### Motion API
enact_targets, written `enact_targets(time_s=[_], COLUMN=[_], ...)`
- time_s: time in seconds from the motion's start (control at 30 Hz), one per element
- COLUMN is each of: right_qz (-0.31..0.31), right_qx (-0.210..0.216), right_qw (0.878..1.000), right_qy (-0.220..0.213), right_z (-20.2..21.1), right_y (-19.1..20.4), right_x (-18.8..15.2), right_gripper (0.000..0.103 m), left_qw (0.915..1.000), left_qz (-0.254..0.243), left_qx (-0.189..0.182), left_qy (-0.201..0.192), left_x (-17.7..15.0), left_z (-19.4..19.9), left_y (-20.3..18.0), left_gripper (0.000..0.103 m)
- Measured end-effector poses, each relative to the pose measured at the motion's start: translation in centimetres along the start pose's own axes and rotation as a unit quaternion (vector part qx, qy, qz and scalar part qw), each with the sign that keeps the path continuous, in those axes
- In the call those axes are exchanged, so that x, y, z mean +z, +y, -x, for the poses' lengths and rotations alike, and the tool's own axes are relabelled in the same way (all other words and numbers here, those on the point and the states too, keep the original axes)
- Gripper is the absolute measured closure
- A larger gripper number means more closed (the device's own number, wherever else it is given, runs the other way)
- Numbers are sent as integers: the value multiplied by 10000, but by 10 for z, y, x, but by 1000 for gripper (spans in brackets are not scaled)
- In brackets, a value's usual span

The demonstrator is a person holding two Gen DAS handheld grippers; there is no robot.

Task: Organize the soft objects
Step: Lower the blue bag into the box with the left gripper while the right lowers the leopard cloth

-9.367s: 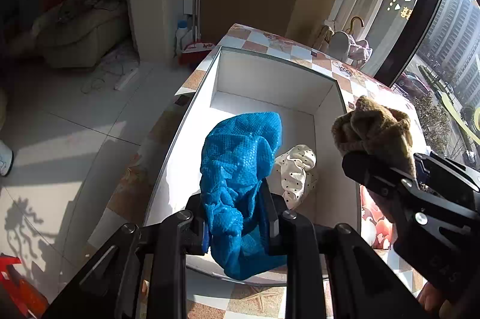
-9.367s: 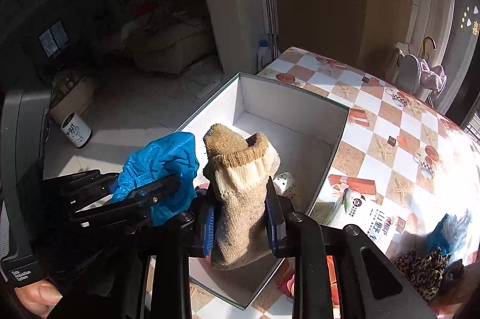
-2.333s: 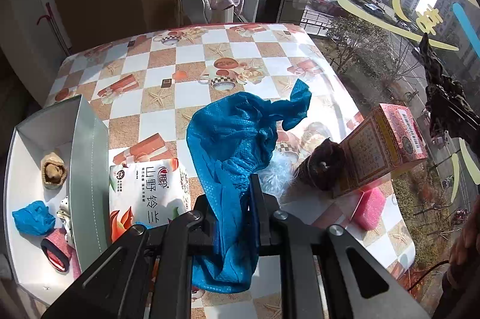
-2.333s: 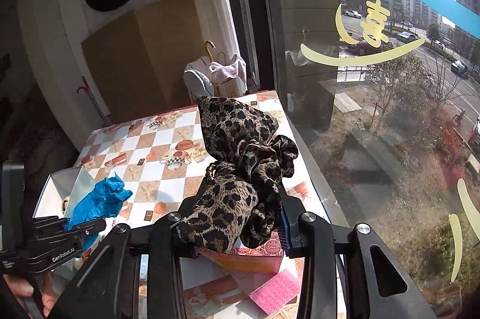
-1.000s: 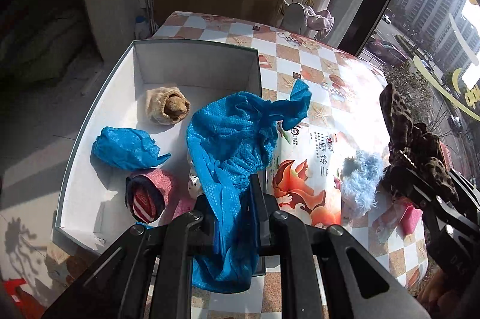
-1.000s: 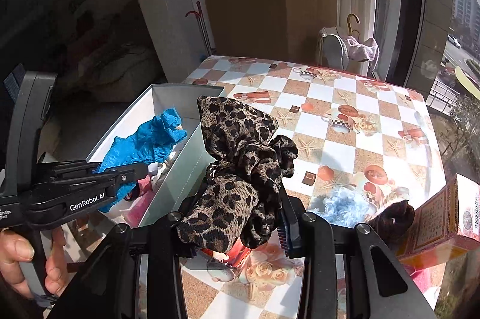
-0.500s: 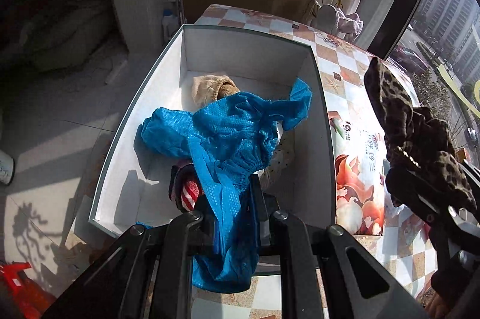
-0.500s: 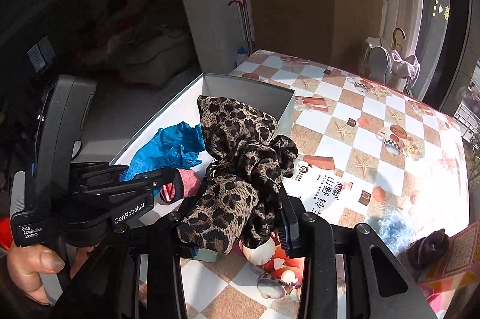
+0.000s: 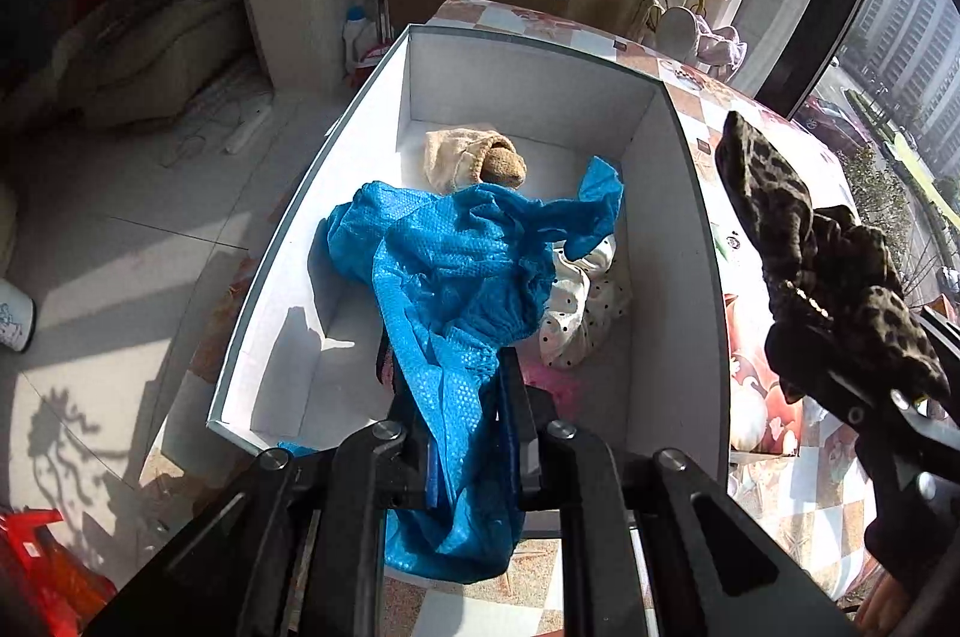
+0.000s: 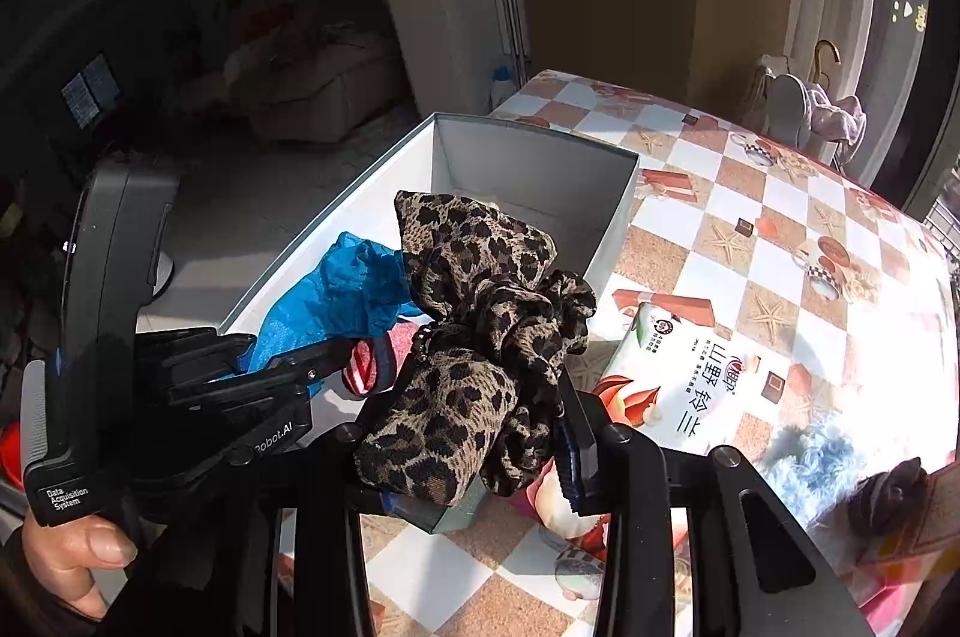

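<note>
My left gripper (image 9: 462, 397) is shut on a blue mesh cloth (image 9: 456, 277) that hangs over the open white box (image 9: 528, 79). In the box lie a tan sock (image 9: 474, 157), a white dotted cloth (image 9: 576, 301), a pink piece (image 9: 552, 388) and a second blue cloth (image 9: 351, 235). My right gripper (image 10: 474, 421) is shut on a bunched leopard-print cloth (image 10: 480, 301), held above the box's near right corner. The left wrist view shows that leopard cloth (image 9: 810, 241) to the right of the box. In the right wrist view the left gripper (image 10: 327, 361) carries the blue cloth (image 10: 336, 295), above a red-striped roll (image 10: 369, 367).
The box stands at the left end of a checkered table (image 10: 780, 229). A printed tissue pack (image 10: 690, 385) lies beside the box. A light-blue fluffy piece (image 10: 804, 463), a dark brown piece (image 10: 894, 493) and a pink carton (image 10: 900, 547) sit near right. A person's hand (image 10: 72, 547) grips the left handle.
Both grippers have swung left from over the table towards the box. The blue cloth now hangs over the box's inside. The leopard cloth has come up beside the box's right wall.
</note>
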State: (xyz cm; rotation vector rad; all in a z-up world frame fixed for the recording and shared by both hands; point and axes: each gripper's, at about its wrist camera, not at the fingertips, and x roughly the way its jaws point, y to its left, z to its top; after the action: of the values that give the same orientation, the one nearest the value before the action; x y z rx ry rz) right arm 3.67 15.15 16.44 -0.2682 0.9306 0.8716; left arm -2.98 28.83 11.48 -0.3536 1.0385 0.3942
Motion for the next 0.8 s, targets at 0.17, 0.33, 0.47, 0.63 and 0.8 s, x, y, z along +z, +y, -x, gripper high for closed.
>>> enact_targets(time_s=[0.17,0.33,0.47,0.63,0.8], right_qz=[46,124,153,154,200], right_qx=[8,14,41,56,32], right_qw=[10000,9999,9998,9998,9997], right_qy=[33,60,78,108,107], right_z=[-5,-9,-13,-17,-20], right_y=[3,9,11,11,12], right_x=[2,3,5,7,12], right_gripper=[63,63,63,63,63], left_qw=[10000,9999,9999,9998,9998], left_qz=[97,99,145,179,187], left_qx=[-6,-8,-4,10,24], left_qy=[-15,-15,-10,-17,-25], left_x=[0,-3,-3,-1,2], left_z=[0,1,1,1,0], left_y=[9,9,12,17,19], left_gripper=[87,87,87,87,87])
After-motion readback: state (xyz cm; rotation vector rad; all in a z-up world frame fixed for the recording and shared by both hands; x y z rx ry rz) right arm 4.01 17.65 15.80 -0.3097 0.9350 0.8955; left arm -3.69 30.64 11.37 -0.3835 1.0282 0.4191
